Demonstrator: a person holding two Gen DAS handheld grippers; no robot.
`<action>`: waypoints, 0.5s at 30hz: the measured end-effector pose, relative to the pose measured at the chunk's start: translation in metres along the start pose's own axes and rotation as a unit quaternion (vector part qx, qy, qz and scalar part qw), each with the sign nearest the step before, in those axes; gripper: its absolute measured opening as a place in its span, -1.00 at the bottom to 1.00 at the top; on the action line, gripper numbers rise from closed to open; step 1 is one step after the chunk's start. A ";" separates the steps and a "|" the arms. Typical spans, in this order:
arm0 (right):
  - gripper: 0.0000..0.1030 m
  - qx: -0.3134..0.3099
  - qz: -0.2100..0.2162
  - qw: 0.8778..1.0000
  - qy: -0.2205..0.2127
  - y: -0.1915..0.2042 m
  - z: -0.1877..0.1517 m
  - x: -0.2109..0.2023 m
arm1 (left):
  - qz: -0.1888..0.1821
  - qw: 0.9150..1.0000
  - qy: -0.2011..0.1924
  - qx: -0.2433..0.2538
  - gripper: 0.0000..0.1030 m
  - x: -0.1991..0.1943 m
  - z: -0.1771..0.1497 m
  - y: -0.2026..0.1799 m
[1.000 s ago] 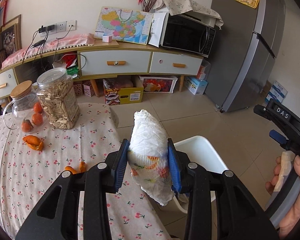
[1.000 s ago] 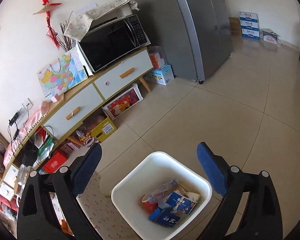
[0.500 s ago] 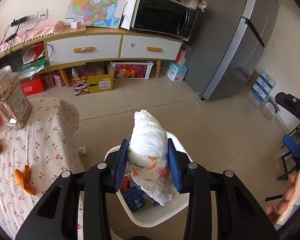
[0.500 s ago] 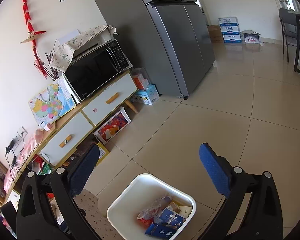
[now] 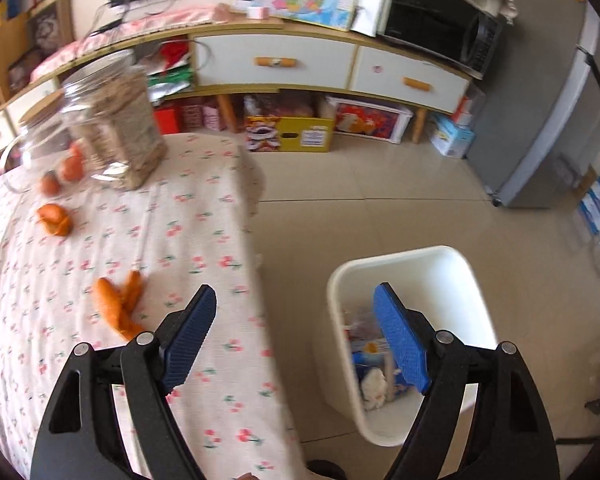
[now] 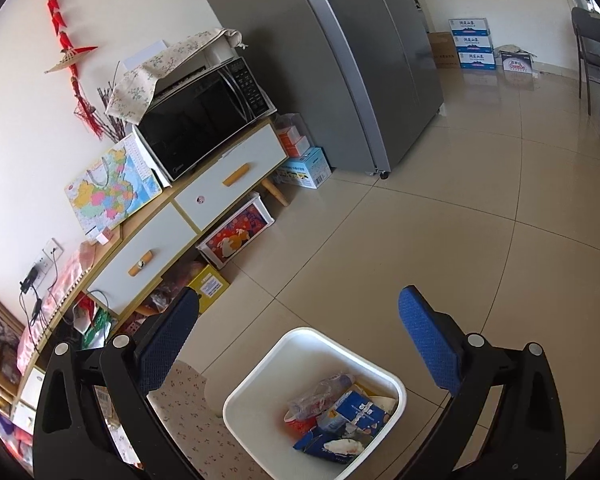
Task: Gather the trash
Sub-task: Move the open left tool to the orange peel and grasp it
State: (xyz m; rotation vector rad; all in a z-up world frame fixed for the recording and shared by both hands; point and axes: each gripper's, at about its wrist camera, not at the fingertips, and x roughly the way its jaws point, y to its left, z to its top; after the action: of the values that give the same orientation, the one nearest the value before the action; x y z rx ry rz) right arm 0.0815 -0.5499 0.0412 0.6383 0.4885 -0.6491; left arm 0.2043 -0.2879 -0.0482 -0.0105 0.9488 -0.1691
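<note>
White bin on floor beside table, crumpled wrappers inside.

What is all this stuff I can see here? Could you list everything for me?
White plastic waste bin: one, on the tiled floor beside the table, holding wrappers and blue cartons.
Orange peel pieces: several, on the floral tablecloth.
Clear jar of seeds: one, at the table's far end.
Glass jar with wooden lid: one, beside the seed jar, with orange fruit inside.
Black microwave: one, on the white-drawered sideboard.
Colourful map: one, leaning on the wall.
Grey fridge: one, right of the sideboard.
Blue-and-white boxes: three stacked, far wall.
Left gripper: blue pads, jaws opening, nothing between them.
Right gripper: blue pads, open, empty, above the bin.
</note>
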 end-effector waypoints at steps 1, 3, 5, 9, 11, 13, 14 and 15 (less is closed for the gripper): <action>0.86 -0.011 0.003 1.000 0.008 0.005 -0.003 0.002 | 0.022 1.000 0.002 -0.018 0.53 0.006 -0.001 0.018; 0.86 -0.037 0.005 0.999 0.019 0.016 -0.009 0.005 | 0.053 0.997 0.013 -0.060 0.53 0.016 -0.004 0.055; 0.86 -0.056 0.004 0.998 0.023 0.024 -0.014 0.005 | 0.073 0.992 0.028 -0.101 0.53 0.026 -0.008 0.089; 0.86 -0.077 0.013 0.996 0.035 0.040 -0.021 0.008 | 0.080 0.986 0.047 -0.139 0.52 0.038 -0.012 0.125; 0.86 -0.089 0.013 0.995 0.037 0.047 -0.024 0.009 | 0.074 0.986 0.050 -0.138 0.46 0.042 -0.013 0.127; 0.86 -0.099 0.014 0.994 0.039 0.054 -0.027 0.010 | 0.065 0.989 0.057 -0.122 0.25 0.047 -0.011 0.122; 0.86 -0.103 0.015 0.994 0.041 0.057 -0.029 0.010 | 0.062 0.990 0.060 -0.112 0.19 0.050 -0.011 0.119; 0.86 -0.106 0.016 0.993 0.043 0.060 -0.030 0.010 | 0.063 0.991 0.063 -0.100 0.04 0.052 -0.011 0.116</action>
State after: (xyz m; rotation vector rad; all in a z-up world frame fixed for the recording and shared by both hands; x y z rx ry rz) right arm 0.1230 -0.4963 0.0367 0.4734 0.6162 -0.5321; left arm 0.2413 -0.1801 -0.1060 -0.1267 1.0857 0.0430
